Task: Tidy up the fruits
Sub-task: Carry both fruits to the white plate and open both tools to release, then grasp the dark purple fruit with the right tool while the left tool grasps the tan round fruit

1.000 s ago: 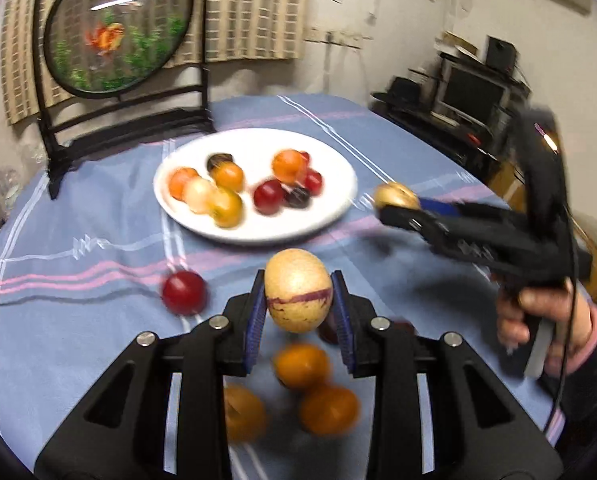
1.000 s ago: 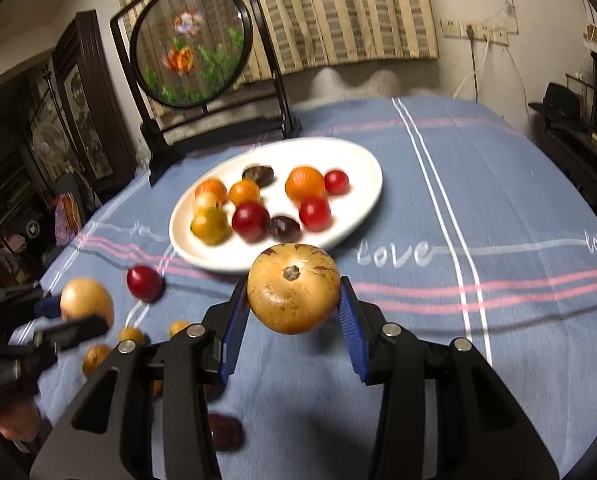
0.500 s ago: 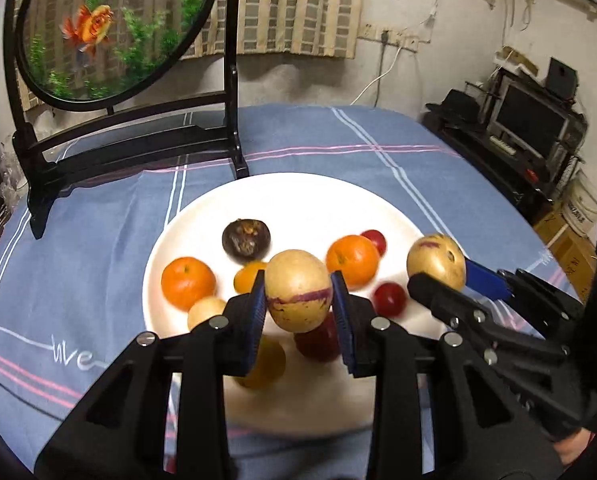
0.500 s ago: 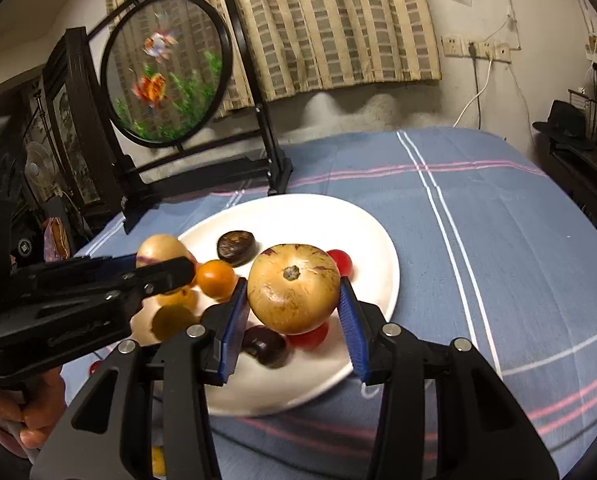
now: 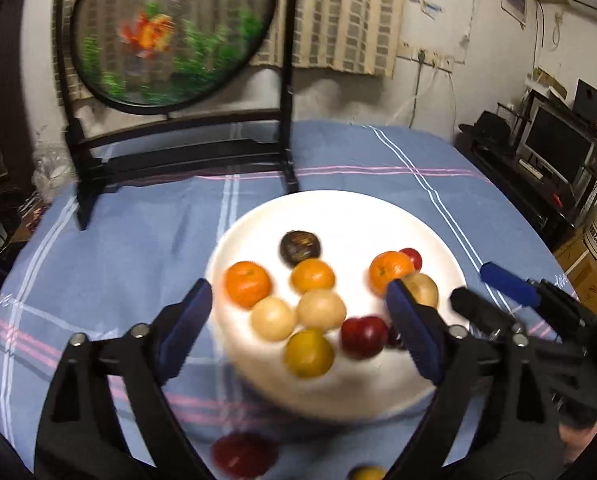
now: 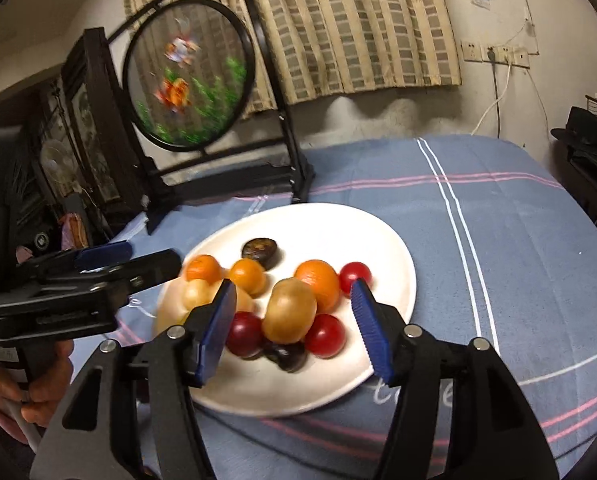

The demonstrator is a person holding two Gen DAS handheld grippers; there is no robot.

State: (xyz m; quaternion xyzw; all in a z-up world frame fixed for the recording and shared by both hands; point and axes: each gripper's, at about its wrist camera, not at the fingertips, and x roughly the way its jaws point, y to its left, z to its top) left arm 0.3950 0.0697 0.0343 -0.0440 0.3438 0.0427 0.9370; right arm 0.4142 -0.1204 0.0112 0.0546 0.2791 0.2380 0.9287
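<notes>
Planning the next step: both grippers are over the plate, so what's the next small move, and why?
Probably draw the left gripper back toward the red fruit on the cloth short of the plate. Both grippers' jaws have just been opening, with no pads pressing on any fruit; the right gripper stands open around a tan fruit lying on the plate.

White plate (image 6: 394, 264) on blue, pink-and-white-striped tablecloth (image 6: 518, 232).

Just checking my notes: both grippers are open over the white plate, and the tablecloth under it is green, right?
Not quite: the tablecloth is blue with pink and white stripes, as the right wrist view shows. The left gripper and right gripper, jaws just opened, do hang open over the white plate.
</notes>
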